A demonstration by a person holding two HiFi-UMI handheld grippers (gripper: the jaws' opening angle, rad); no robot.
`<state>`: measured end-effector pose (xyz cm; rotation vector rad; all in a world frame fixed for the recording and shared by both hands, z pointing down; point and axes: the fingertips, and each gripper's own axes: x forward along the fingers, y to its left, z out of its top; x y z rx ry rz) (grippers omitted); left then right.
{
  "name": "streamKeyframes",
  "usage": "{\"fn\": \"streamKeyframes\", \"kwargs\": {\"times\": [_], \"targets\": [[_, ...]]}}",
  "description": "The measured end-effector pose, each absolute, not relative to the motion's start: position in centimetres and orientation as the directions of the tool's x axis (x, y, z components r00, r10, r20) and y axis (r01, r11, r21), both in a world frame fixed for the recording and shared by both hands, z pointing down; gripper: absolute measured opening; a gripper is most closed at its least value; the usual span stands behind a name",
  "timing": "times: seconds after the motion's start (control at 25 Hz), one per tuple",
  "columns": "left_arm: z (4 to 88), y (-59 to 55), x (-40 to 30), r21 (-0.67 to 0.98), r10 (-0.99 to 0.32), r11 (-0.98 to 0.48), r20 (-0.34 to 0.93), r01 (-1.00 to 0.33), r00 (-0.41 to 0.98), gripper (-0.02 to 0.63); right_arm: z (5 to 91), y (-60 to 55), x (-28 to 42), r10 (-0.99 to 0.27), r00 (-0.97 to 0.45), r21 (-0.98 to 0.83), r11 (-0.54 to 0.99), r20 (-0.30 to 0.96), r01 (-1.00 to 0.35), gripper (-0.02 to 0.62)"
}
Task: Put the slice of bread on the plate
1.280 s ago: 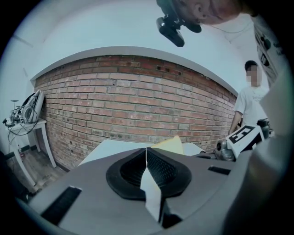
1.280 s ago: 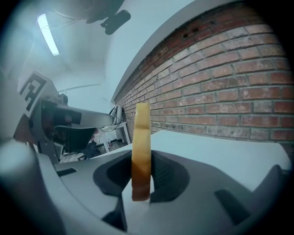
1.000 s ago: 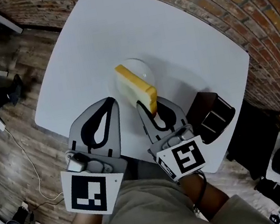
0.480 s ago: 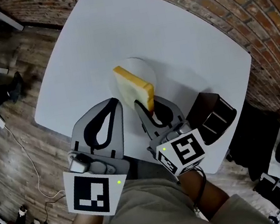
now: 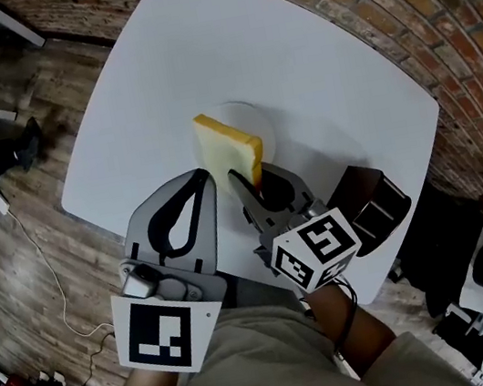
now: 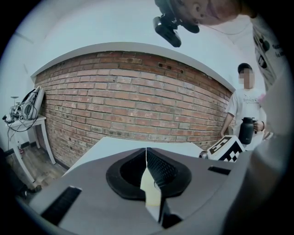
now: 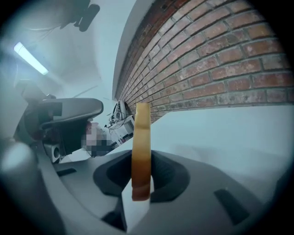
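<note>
One slice of bread (image 5: 231, 153) was held on edge, roughly upright, its golden crust turned toward the person and its pale face toward the left. It was pinched by its lower corner in the right gripper (image 5: 248, 180), over the near part of the one white plate (image 5: 262, 128). Whether the slice touched the plate could not be told. In the right gripper view the slice (image 7: 141, 151) was seen standing straight up between the two jaws, which were closed against its faces.

The right gripper was angled forward and downward over the near edge of the table (image 5: 308, 46). It was rolled about its own axis, so that its marker cube (image 5: 318, 250) sat tilted with one corner upward. The left gripper (image 5: 204, 174) was held just beside it on the left, pointed the same way and slightly downward, with its marker cube (image 5: 164, 330) lying flatter. In the left gripper view its jaws (image 6: 146, 156) were seen pressed together with nothing gripped between them.

Two grippers, one in each hand, were counted. One dark brown box (image 5: 368, 202) stood on the table's right edge, just beside the right gripper. Behind the table a brick wall (image 6: 138, 105) was seen, and one person (image 6: 243, 105) stood at the right with a dark bottle (image 6: 247, 131) in hand.
</note>
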<state>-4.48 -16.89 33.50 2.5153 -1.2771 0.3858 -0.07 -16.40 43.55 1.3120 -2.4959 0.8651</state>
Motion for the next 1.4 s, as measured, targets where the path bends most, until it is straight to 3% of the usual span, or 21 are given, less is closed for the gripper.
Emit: {"fn": "streamKeyframes", "kwargs": {"times": [0.76, 1.4], "targets": [[33.6, -16.7, -5.1, 0.16, -0.751, -0.527, 0.372, -0.835, 0.545, 0.014, 45.8, -17.5, 0.1, -0.638, -0.647, -0.567, 0.373, 0.418, -0.735, 0.092], [33.7, -17.4, -5.2, 0.168, -0.754, -0.522, 0.367, -0.836, 0.544, 0.014, 46.7, -18.3, 0.5, -0.647, -0.572, -0.358, 0.447, 0.504, -0.82, 0.118]]}}
